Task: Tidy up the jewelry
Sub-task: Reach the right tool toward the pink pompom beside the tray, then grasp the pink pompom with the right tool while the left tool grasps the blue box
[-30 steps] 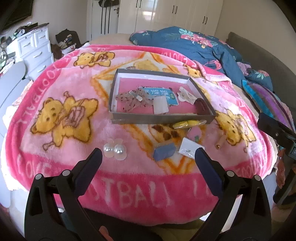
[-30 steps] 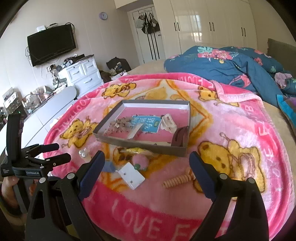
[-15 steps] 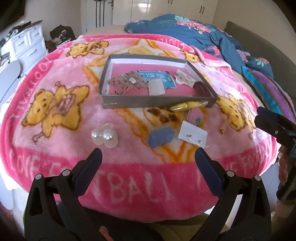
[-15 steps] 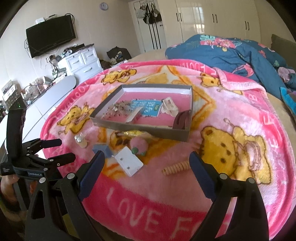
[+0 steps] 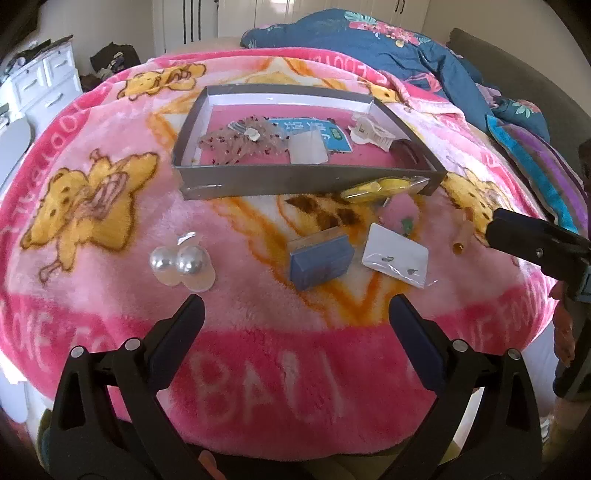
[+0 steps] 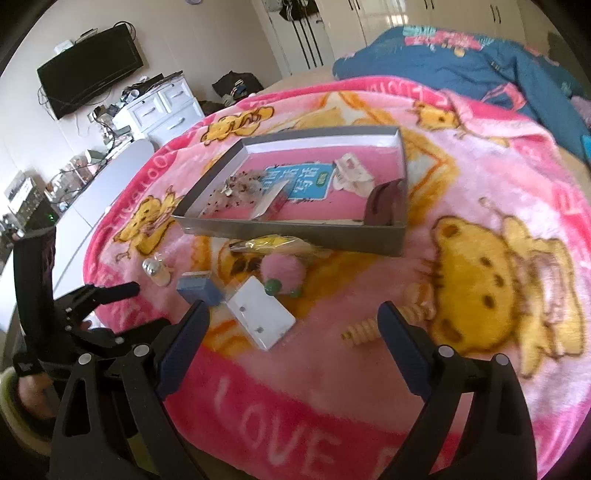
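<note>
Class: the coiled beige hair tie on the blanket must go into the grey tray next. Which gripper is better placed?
Right. The right gripper hangs open beside the hair tie; the left gripper faces the pearls.

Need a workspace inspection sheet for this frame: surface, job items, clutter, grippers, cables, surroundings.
Surface: pink plush bear-print blanket spread over a bed.
Job's things: grey shallow cardboard tray already holding a cream claw hair clip and a blue printed card; still loose in front of it are a pair of pearl earrings on clear backing, small blue box, white earring card, pink pompom, yellow item in a clear bag, tan spiral hair tie.
Clutter: blue floral duvet bunched behind.
Grippers: left gripper and right gripper both open, empty, short of the items.
Cables: wires hanging under the wall TV.
Surroundings: white drawer unit, white wardrobes.
</note>
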`<act>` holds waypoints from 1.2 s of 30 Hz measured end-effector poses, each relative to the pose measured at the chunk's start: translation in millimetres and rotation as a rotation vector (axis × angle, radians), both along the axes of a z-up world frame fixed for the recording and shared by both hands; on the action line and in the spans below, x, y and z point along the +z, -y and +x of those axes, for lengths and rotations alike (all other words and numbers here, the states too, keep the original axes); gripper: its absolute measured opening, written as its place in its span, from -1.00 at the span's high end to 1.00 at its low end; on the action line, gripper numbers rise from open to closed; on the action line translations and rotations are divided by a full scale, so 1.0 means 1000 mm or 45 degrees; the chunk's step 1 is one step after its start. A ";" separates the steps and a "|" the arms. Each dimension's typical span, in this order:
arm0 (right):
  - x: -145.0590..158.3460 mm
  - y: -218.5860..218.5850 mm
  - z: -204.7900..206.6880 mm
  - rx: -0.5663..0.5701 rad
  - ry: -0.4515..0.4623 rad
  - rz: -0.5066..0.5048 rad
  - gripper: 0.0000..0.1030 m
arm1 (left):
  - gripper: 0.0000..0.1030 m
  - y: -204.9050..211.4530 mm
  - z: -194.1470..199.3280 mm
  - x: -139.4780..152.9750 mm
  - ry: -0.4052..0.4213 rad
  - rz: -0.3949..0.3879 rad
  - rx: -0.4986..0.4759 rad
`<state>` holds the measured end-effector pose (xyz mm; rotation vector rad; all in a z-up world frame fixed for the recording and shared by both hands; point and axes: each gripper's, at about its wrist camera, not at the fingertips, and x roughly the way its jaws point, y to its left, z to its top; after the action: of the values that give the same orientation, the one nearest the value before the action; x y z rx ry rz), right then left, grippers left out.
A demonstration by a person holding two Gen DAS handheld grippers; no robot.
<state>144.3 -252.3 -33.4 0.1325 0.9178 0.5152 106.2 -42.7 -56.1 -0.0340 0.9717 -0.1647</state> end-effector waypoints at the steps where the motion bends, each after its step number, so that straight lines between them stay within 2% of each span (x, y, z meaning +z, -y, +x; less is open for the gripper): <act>1: -0.002 -0.001 0.003 -0.001 -0.013 0.006 -0.77 | -0.80 0.000 0.001 -0.001 -0.002 -0.002 -0.001; 7: -0.023 -0.013 0.026 0.016 -0.120 0.047 -0.58 | -0.62 0.004 0.012 -0.010 -0.020 -0.019 -0.015; 12: -0.039 -0.023 0.044 0.020 -0.202 0.086 -0.34 | -0.32 0.005 0.019 -0.017 -0.038 -0.053 0.002; 16: -0.048 -0.030 0.056 0.009 -0.243 0.118 -0.17 | -0.26 -0.001 0.025 -0.021 -0.061 -0.108 0.028; 19: -0.050 -0.032 0.061 -0.002 -0.233 0.104 0.09 | -0.25 -0.001 0.028 -0.022 -0.064 -0.122 0.032; 21: -0.050 -0.031 0.062 -0.001 -0.223 0.101 0.44 | -0.25 0.000 0.030 -0.022 -0.067 -0.138 0.032; 25: -0.050 -0.026 0.057 0.013 -0.194 0.079 0.51 | -0.22 0.002 0.037 -0.023 -0.074 -0.173 0.033; 28: -0.049 -0.022 0.051 0.010 -0.166 0.048 0.53 | -0.11 0.001 0.041 -0.024 -0.079 -0.202 0.043; 32: -0.046 -0.013 0.041 -0.010 -0.129 0.002 0.53 | 0.18 -0.001 0.046 -0.024 -0.082 -0.241 0.049; 36: -0.040 -0.003 0.032 -0.035 -0.095 -0.022 0.53 | 0.19 0.000 0.046 -0.023 -0.081 -0.246 0.041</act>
<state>176.0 -249.1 -73.0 0.1494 0.9919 0.4797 151.7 -42.3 -78.8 -0.2334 1.0157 -0.2287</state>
